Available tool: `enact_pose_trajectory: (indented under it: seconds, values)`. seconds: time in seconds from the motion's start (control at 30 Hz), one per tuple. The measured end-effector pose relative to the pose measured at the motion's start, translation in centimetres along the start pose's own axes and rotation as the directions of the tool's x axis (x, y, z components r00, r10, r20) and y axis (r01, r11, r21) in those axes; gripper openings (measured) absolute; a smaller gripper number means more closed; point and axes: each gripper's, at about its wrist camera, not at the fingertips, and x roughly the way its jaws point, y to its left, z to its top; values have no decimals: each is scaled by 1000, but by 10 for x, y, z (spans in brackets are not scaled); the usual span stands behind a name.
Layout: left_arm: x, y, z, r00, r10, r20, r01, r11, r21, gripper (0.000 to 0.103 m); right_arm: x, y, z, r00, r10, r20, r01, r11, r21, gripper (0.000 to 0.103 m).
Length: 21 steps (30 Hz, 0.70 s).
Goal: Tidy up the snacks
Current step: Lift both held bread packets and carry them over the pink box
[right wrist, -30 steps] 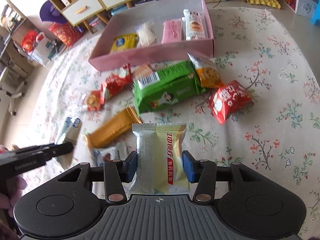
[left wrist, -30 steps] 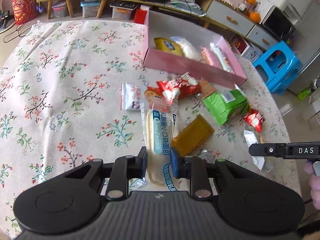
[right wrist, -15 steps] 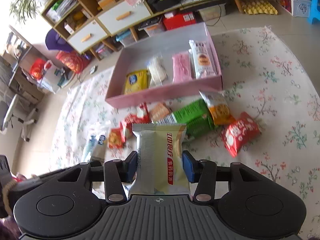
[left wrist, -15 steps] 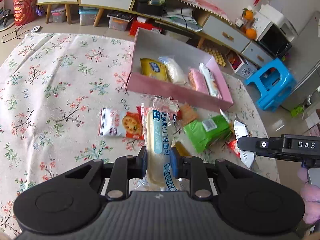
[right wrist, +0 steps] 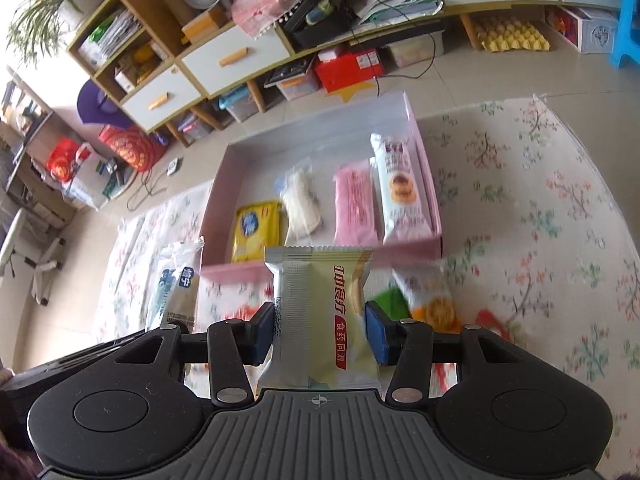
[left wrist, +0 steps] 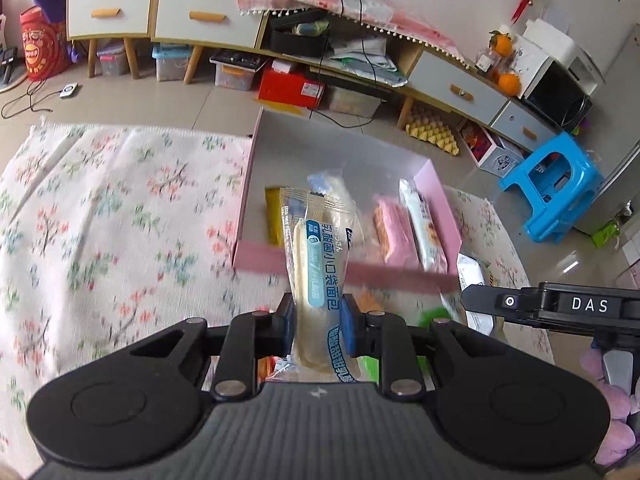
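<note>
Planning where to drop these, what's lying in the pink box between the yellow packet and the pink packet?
A clear-wrapped pale bread packet, seen in the right wrist view.

My left gripper (left wrist: 316, 328) pinches a clear bread packet (left wrist: 318, 264) upright; my right gripper (right wrist: 320, 332) clamps a pale green biscuit packet (right wrist: 320, 312). Ahead, the pink box (right wrist: 428, 168) holds four snacks side by side.

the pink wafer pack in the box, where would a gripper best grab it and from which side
Grip the pink wafer pack across its narrow width near the middle, coming from above. It lies flat on the floor of the pink box, long axis running front to back, with the cream bread pack and the white pastry pack close alongside, so side access looks tight.
</note>
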Motion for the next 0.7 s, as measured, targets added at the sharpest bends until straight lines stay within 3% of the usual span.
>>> enact_pose_trajectory:
  seconds: [0.7]
  values:
    - [85, -4, 68, 998, 52, 45, -54, 997, 57, 21, 82, -12, 81, 998, 5, 59, -4, 1000, -19, 47]
